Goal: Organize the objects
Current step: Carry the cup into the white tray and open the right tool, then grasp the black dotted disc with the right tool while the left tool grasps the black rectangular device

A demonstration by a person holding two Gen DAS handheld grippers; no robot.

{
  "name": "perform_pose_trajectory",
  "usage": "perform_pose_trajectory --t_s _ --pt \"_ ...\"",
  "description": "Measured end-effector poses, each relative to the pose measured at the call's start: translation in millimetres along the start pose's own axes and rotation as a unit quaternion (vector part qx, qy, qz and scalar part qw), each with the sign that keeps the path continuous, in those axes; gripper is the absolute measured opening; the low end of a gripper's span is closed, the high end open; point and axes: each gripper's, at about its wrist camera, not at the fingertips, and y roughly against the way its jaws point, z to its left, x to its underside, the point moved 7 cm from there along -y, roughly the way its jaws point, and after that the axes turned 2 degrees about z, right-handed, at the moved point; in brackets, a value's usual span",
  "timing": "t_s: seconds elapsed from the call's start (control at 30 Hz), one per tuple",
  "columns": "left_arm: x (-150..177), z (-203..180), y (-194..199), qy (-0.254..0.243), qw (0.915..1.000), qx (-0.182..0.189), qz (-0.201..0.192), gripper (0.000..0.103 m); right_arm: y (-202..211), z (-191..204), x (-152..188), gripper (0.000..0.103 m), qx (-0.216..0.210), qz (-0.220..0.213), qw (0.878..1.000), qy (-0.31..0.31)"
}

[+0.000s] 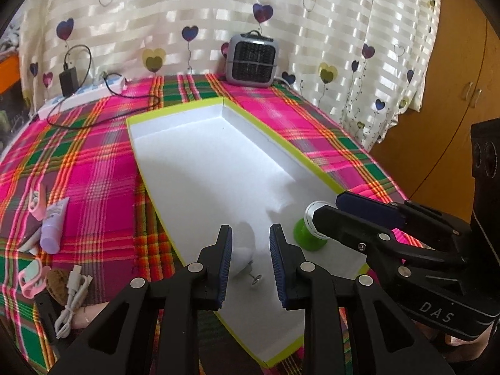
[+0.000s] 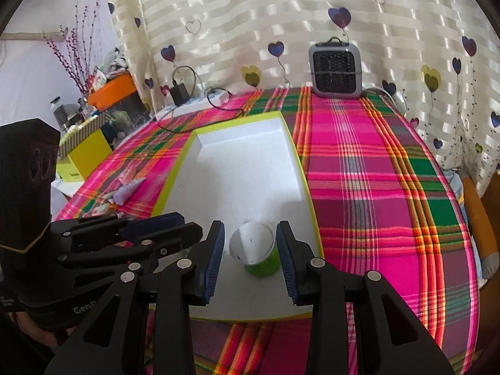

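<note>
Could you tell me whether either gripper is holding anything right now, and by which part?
Nothing is visibly held: the left gripper brackets a white object, the right gripper a green-based container, with gaps showing.

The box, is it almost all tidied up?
Only just started. Two things are in the box: a white lump, loose between the left gripper's open fingers, and a green cup with the right gripper around it. Still waiting on the cloth: a purple tube, pink clips and a white cable.

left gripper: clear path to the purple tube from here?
Probably yes. The left gripper sits over the white box; the purple tube lies left on open cloth, nothing between them.
</note>
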Motion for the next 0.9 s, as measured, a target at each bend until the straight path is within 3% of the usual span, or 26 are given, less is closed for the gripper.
perform_pose_trajectory --t_s 0.17,0.6,0.9 --pt "-2 0 12 0.0 0.9998 -0.003 -0.021 0.024 15 10 -7 0.036 0.002 -0.03 0.999 0.016" --pt "17 35 52 0.04 0.9972 -0.037 -0.05 0.024 20 55 -2 0.036 -0.033 -0.033 0.997 0.06" --pt "42 90 86 0.093 0.9871 -0.11 -0.071 0.024 16 104 6 0.036 -0.08 -0.028 0.991 0.104"
